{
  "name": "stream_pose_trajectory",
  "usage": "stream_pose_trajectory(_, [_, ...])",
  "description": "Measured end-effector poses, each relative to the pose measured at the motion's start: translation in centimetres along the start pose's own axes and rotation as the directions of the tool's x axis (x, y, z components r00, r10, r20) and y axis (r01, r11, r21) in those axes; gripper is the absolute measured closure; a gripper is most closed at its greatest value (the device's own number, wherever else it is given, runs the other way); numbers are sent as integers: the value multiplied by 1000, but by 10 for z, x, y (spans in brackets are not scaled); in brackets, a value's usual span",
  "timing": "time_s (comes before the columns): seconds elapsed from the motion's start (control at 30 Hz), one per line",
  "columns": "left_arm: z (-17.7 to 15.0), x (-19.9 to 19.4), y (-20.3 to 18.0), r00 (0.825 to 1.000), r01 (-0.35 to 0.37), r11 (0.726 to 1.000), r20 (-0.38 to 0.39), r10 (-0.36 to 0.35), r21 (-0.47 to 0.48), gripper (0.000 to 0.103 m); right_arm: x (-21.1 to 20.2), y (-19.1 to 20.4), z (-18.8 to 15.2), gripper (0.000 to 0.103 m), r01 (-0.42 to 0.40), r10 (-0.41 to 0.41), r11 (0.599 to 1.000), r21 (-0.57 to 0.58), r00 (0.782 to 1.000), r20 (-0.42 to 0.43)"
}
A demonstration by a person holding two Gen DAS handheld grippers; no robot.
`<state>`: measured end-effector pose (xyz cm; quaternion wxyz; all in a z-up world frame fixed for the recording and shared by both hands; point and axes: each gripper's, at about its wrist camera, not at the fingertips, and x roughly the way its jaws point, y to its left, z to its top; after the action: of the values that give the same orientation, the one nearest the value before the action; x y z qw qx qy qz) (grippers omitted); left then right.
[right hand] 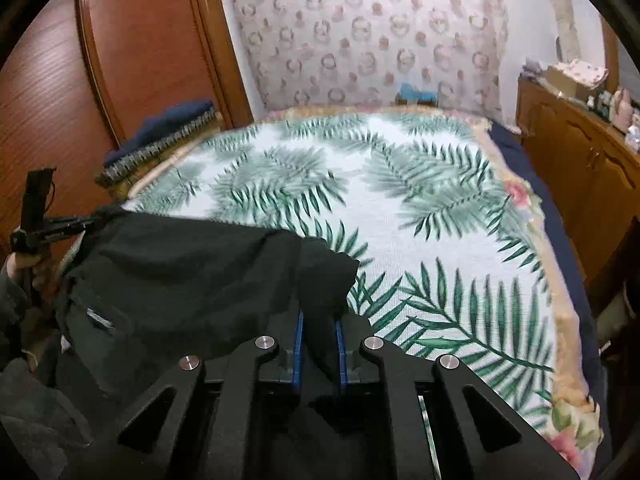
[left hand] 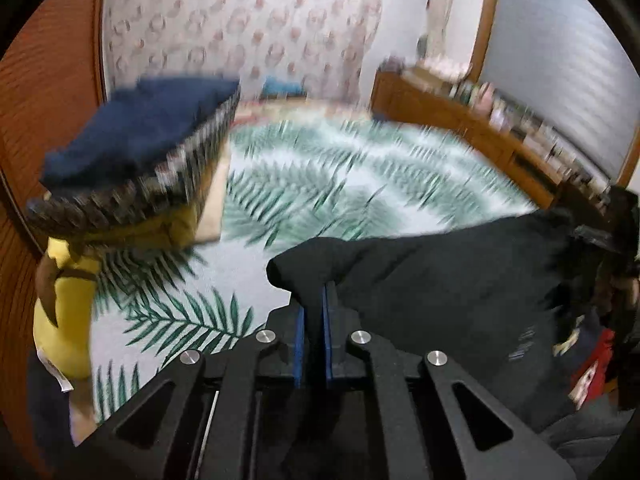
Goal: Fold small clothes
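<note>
Now, L claw (left hand: 314, 300) & R claw (right hand: 319, 320) pinching black garment (left hand: 460, 280)

Soft, even indoor light; heavy motion blur smears the palm-leaf printed bedspread (left hand: 360, 168) in the left view, sharper in the right; fisheye edges bend and darken

The black garment (left hand: 460, 280) is a small dark piece of clothing, bunched and hanging stretched between two pinched corners. It's up off the leaf-print bedspread (right hand: 400, 200), sagging loosely in the middle with a small pale label showing.
</note>
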<state>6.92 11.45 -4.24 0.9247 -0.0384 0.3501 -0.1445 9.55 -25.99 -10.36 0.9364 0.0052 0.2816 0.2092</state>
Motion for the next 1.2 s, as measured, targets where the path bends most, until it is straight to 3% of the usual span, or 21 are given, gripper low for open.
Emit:
stream_pose_trajectory(0.2, [6, -84, -29, 978, 15, 1000, 206, -16, 8, 95, -82, 19, 11, 92, 3, 1, 1000, -28, 988, 156])
stream_pose_trajectory(0.4, [18, -154, -44, 923, 28, 1000, 384, -31, 14, 95, -161, 46, 21, 92, -23, 42, 997, -70, 955, 293])
stream_pose_trajectory(0.6, [49, -187, -52, 888, -23, 998, 460, -9, 65, 95, -228, 61, 39, 92, 2, 51, 992, -128, 909, 414])
stream_pose_trajectory(0.73, [98, -182, -49, 872, -50, 994, 490, -3, 94, 95, -251, 56, 62, 92, 46, 34, 986, -161, 886, 462])
stream_pose_trajectory(0.83, [145, -151, -42, 879, -79, 993, 477, 25, 93, 95, -246, 43, 102, 92, 71, 17, 984, -166, 881, 472])
stream_pose_trajectory(0.93, [194, -91, -31, 896, -143, 984, 437, 84, 105, 95, -197, 29, 151, 92, 123, -46, 982, -146, 894, 445])
stream_pose_trajectory(1.0, [215, -48, -19, 912, -190, 977, 385, 139, 96, 78, -147, 16, 184, 92, 205, -138, 970, -129, 904, 404])
stream_pose_trajectory(1.07, [225, 3, -1, 943, -185, 978, 298, 149, 97, 66, -90, 9, 205, 76, 277, -226, 952, -128, 922, 314])
stream_pose_trajectory(1.1, [223, 14, 3, 950, -178, 979, 277, 145, 97, 58, -60, -1, 209, 62, 320, -286, 941, -107, 925, 250])
stream_pose_trajectory(1.13, [218, 27, 8, 959, -163, 982, 249, 134, 99, 58, -33, -13, 208, 52, 345, -326, 936, -76, 926, 192])
stream_pose_trajectory(1.2, [203, 43, 13, 972, -145, 983, 201, 121, 109, 57, 3, -32, 196, 50, 355, -350, 934, -31, 930, 110])
